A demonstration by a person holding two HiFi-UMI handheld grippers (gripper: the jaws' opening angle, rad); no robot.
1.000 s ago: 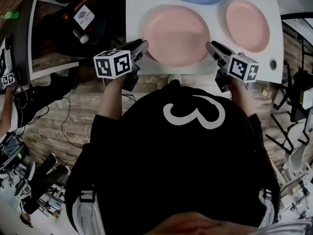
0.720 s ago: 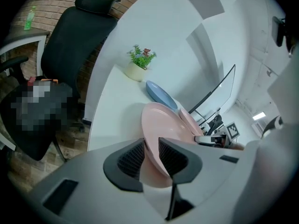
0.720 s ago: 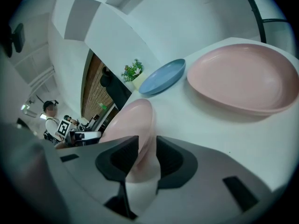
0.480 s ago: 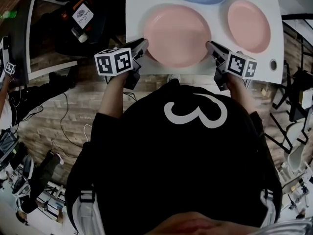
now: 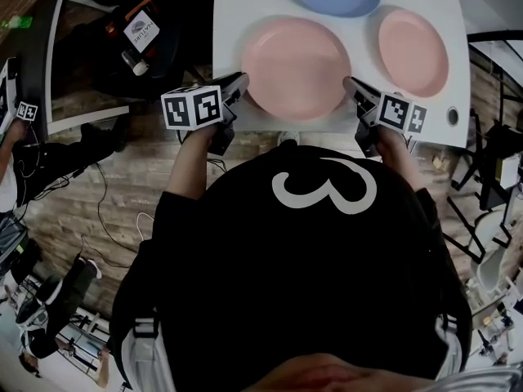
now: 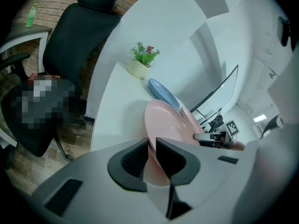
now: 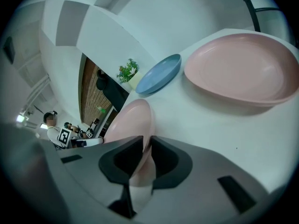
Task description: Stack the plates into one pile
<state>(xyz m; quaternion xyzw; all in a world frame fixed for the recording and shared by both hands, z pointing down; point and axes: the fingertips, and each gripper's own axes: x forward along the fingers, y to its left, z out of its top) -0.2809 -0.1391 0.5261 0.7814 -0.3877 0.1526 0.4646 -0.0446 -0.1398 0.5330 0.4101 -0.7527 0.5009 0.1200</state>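
Big pink plate [image 5: 296, 68] sits at the table's [image 5: 233, 6] near edge. Left gripper [image 5: 239, 82] and right gripper [image 5: 350, 84] have just been closing and now pinch its opposite rims. Likely light, stiff, slick, so lift it level.

Left gripper [image 6: 150, 149]: near left, angled forward and down; jaws just closing, pads on the left rim of the large pink plate [image 5: 296, 68]. Right gripper [image 7: 146, 149]: near right, same downward tilt; jaws just closing, pads on that plate's right rim. Both forearms extended forward
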